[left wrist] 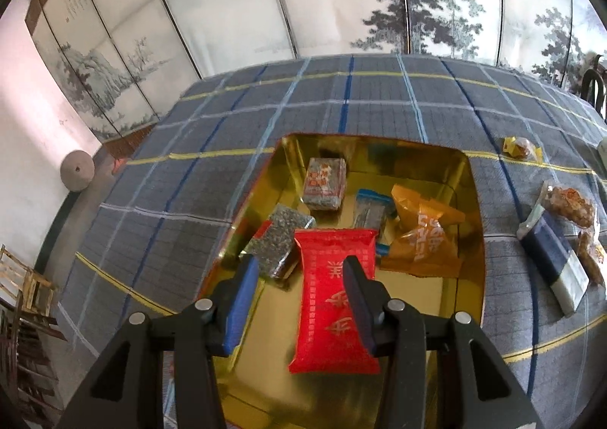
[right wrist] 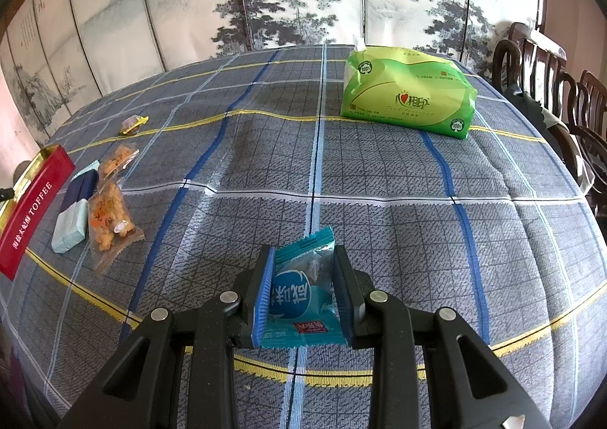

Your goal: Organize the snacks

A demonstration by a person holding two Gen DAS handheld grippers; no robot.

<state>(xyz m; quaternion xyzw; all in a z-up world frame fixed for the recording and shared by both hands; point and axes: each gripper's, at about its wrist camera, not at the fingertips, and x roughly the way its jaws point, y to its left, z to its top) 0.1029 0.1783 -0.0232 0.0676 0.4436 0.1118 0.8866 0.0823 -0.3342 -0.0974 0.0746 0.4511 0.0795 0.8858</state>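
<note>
An open gold tin [left wrist: 470, 201] on the checked tablecloth holds several snack packets: a brown block [left wrist: 325, 184], a dark seed packet [left wrist: 277, 243], a blue packet [left wrist: 371, 209] and orange packets [left wrist: 425, 231]. A red packet [left wrist: 334, 296] lies lengthwise in the tin under my left gripper [left wrist: 299, 258]. That gripper is open: the left pad [left wrist: 239, 300] stands clear of the packet and the right finger overlaps its edge. My right gripper [right wrist: 304, 250] is shut on a teal snack packet [right wrist: 299, 300], held just above the cloth.
The tin's red side [right wrist: 34, 201] shows at the far left of the right wrist view. Beside it lie a blue-and-white bar [right wrist: 74, 209], two fried-snack packets [right wrist: 108, 216] and a yellow candy [right wrist: 132, 124]. A green tissue pack [right wrist: 406, 91] sits at the back; wooden chairs [right wrist: 569, 95] stand on the right.
</note>
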